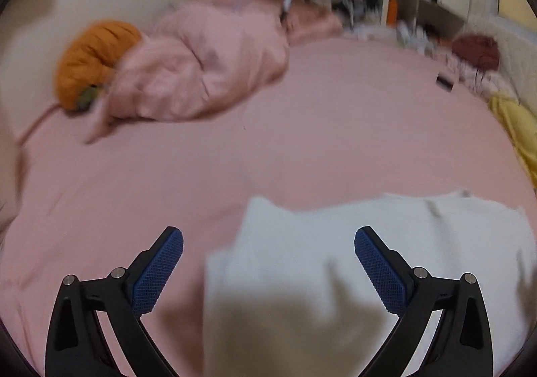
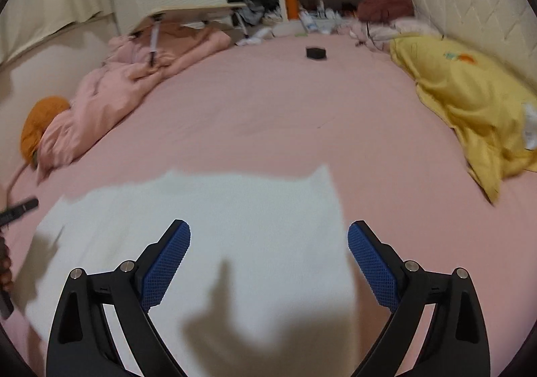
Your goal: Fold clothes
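A white garment lies flat on the pink bed sheet, blurred by motion. My left gripper hovers above its left part, open, with nothing between its blue pads. In the right wrist view the same white garment spreads below my right gripper, which is also open and holds nothing. Gripper shadows fall on the cloth. At the left edge of the right wrist view the other gripper's black tip and a hand show.
A bunched pink blanket and an orange cushion lie at the far left. A yellow cloth lies at the right by the white headboard. A small black object sits on the sheet. Cupboards and clutter stand behind.
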`<state>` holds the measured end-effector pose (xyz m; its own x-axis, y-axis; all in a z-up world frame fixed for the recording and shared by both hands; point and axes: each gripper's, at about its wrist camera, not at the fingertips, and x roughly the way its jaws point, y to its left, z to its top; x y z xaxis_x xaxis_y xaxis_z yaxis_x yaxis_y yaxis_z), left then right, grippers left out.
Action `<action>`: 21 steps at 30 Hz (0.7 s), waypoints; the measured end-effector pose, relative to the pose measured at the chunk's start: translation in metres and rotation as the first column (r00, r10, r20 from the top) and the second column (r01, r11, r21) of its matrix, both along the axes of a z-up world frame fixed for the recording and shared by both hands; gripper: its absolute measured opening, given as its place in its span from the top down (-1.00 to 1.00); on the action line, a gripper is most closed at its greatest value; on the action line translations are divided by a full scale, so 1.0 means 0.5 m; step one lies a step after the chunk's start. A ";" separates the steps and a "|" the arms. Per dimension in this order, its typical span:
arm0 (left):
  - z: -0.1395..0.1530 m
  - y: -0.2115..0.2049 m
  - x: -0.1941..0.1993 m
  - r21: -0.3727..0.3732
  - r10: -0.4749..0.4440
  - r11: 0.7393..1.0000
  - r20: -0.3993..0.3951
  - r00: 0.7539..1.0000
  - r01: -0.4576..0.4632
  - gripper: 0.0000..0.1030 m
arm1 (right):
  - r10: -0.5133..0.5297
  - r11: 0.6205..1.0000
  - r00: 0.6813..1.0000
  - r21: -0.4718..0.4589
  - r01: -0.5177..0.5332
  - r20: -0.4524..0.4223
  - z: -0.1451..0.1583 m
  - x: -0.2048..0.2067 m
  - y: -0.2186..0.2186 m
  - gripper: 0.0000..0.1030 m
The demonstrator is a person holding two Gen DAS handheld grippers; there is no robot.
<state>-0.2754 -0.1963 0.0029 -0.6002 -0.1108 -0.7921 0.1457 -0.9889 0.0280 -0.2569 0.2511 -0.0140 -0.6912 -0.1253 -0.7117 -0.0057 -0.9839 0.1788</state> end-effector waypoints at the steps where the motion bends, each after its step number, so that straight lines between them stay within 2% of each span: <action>1: -0.022 -0.014 -0.037 0.009 -0.021 1.000 0.054 0.998 0.021 -0.99 | -0.002 1.000 1.000 -0.017 0.003 0.031 -0.008 -0.033 0.013 -0.85; 3: -0.071 -0.024 -0.086 0.057 -0.093 0.995 0.152 0.984 0.085 -0.99 | -0.001 0.999 0.991 -0.053 0.008 0.133 -0.042 -0.100 0.033 -0.85; 5: -0.107 -0.013 -0.107 0.145 -0.170 0.979 0.211 0.963 0.142 -0.80 | 0.017 0.998 0.977 -0.066 -0.003 0.213 -0.073 -0.146 0.035 -0.86; 6: -0.097 -0.003 -0.097 0.120 -0.174 0.981 0.178 0.968 0.155 -0.55 | 0.028 0.998 0.969 -0.068 -0.012 0.245 -0.086 -0.164 0.032 -0.85; 7: -0.087 0.006 -0.087 0.096 -0.179 0.981 0.145 0.973 0.167 0.15 | 0.053 0.998 0.970 -0.056 -0.040 0.239 -0.086 -0.172 0.024 -0.73; 8: -0.077 0.016 -0.077 0.070 -0.185 0.982 0.112 0.976 0.178 0.48 | 0.077 0.997 0.978 -0.028 -0.073 0.195 -0.070 -0.167 0.012 0.15; 9: -0.067 0.026 -0.067 0.045 -0.191 0.981 0.080 0.978 0.188 0.73 | 0.073 0.997 0.982 -0.005 -0.074 0.176 -0.058 -0.161 0.004 0.82; 12: -0.033 0.049 -0.036 0.011 -0.220 0.975 0.009 0.975 0.220 0.73 | 0.129 0.990 0.984 -0.066 -0.122 0.126 -0.020 -0.134 -0.006 0.83; 15: 0.028 0.055 0.013 0.035 -0.239 0.970 -0.077 0.968 0.242 0.73 | 0.178 0.982 0.979 -0.078 -0.171 0.095 0.028 -0.091 -0.021 0.83; 21: 0.189 0.061 0.201 0.103 -0.322 0.931 -0.215 0.922 0.349 0.73 | 0.232 0.956 0.970 -0.169 -0.242 -0.074 0.200 0.071 -0.007 0.83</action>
<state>-0.1748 -0.1660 0.0977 -0.7245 0.2250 -0.6515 -0.2065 -0.9727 -0.1063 -0.2213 0.2474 0.0858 -0.6622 -0.4093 -0.6277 0.2378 -0.9091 0.3420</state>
